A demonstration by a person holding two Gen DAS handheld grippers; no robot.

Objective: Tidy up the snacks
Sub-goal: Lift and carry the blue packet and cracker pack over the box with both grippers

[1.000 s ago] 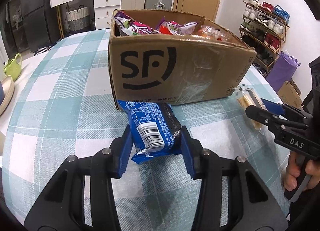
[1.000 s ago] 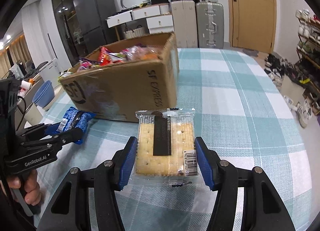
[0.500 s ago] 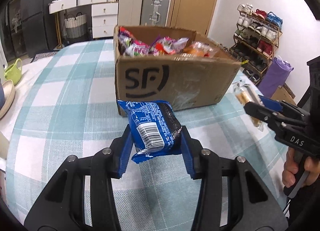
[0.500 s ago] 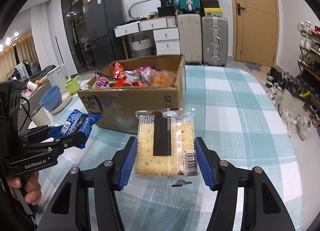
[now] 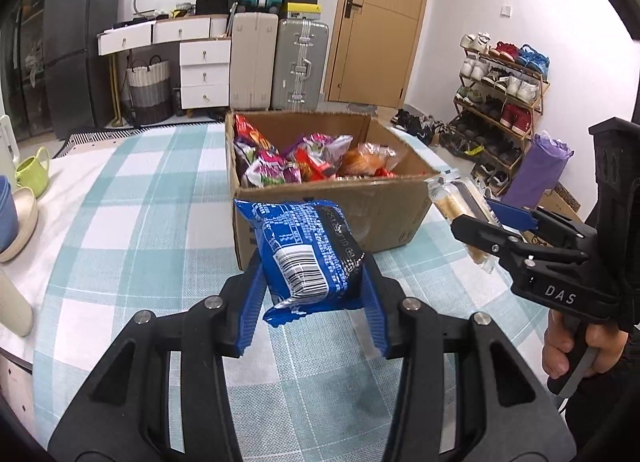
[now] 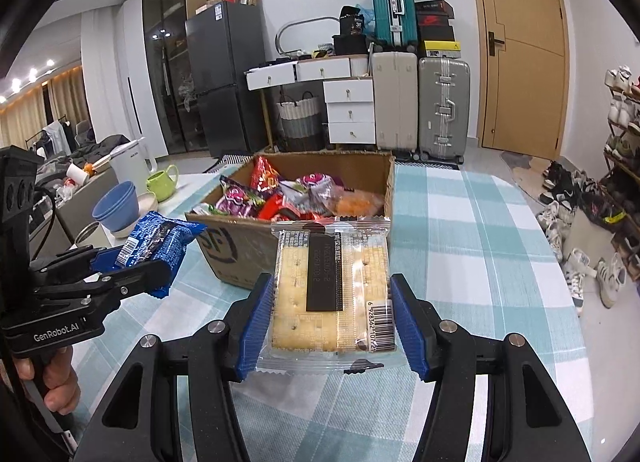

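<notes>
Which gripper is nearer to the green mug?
Left. The left gripper with its blue packet is on the green mug's side; the right gripper is farther across.

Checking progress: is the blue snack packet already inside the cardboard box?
No, the blue snack packet is clamped in the left gripper, outside the cardboard box.

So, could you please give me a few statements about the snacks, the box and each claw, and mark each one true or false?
1. The left claw grips a blue snack packet. True.
2. The right claw is empty. False: it grips a clear cracker packet.
3. The cardboard box already holds snacks. True.
4. The box is closed with its flaps down. False: its top is open.
5. The table wears a teal checked cloth. True.
</notes>
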